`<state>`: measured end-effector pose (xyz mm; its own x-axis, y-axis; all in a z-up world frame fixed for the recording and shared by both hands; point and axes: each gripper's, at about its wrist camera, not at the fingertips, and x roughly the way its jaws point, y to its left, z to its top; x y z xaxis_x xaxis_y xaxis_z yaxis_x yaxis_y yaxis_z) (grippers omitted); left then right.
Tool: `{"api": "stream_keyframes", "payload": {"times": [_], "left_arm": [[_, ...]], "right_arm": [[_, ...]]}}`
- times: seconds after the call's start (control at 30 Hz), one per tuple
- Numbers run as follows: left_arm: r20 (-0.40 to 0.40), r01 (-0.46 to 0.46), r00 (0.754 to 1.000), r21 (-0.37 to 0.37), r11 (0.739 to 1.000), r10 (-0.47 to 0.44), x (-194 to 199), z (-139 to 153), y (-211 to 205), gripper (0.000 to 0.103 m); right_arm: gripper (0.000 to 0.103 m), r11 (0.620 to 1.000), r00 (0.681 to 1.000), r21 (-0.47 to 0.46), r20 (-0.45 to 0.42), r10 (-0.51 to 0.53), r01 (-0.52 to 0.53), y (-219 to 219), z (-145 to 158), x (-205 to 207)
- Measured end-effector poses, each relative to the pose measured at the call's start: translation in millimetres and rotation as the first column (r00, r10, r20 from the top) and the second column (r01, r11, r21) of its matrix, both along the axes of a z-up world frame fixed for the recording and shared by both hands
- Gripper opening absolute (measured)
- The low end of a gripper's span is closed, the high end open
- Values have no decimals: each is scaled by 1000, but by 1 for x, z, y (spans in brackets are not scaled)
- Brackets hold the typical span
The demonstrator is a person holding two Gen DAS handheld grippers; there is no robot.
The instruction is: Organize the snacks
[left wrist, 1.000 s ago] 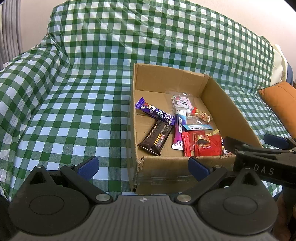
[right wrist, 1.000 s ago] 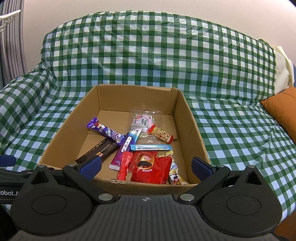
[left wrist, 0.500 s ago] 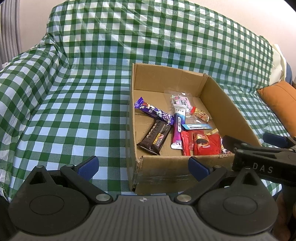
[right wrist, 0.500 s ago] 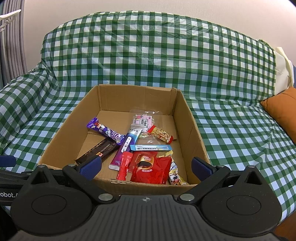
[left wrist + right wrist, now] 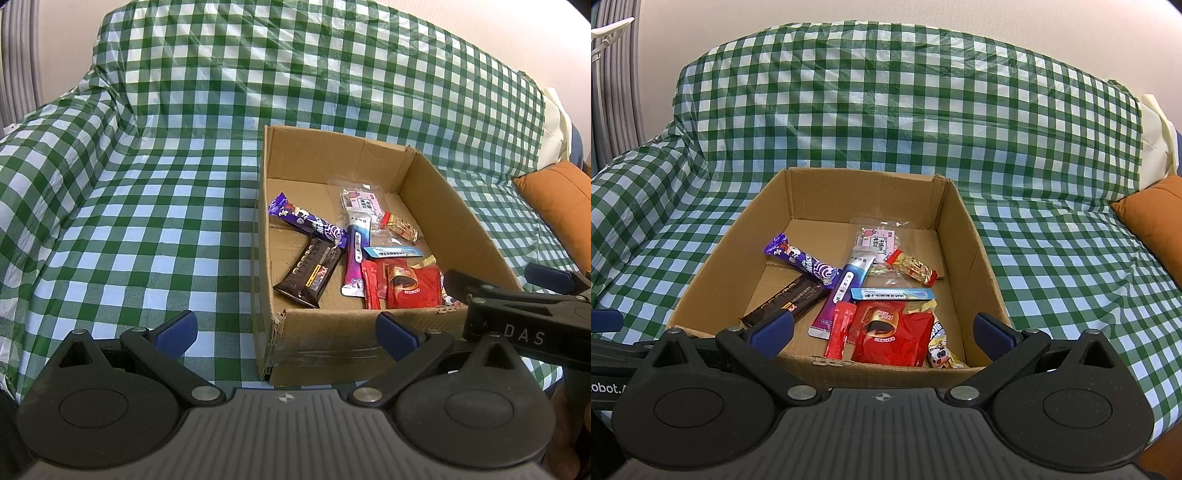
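One cardboard box is sitting on a sofa that is wearing a green-and-white checked cover, with an orange cushion lying at 3 o'clock from the box, and every snack in view is lying inside the box, none showing on the cover around it. That arrangement is fitting both a gathering job near its end and a sorting-out job with everything waiting inside, so I am offering only what suits either. Going down in size within the box: a red pouch is lying at 6 o'clock by the near wall, a dark chocolate bar at 8 o'clock, a purple bar at 10 o'clock, a purple-and-white tube sachet running through the middle, a slim red stick touching the pouch, a light blue stick, a clear pink-label packet at 12 o'clock, a small red-and-gold candy at 2 o'clock, and a cow-print sweet at 5 o'clock. The left hand-held gripper and the right hand-held gripper are both hovering spread wide and holding nothing, short of the near wall. Because the wrappers are overlapping and slippery, any pinch is likely going best when taken across a single pack's narrow width, descending clear of the cardboard rim.
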<state>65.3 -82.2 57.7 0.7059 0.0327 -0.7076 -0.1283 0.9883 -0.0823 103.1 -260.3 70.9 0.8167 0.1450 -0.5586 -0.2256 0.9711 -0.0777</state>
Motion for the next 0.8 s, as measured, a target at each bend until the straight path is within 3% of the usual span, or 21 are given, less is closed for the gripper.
{"api": "stream_keyframes", "payload": {"times": [0.8], "left_arm": [[3, 5, 1000, -1, 1000, -5, 0, -1, 0, 103]], "right_arm": [[103, 1000, 1000, -6, 0, 5, -5, 0, 0, 1]]}}
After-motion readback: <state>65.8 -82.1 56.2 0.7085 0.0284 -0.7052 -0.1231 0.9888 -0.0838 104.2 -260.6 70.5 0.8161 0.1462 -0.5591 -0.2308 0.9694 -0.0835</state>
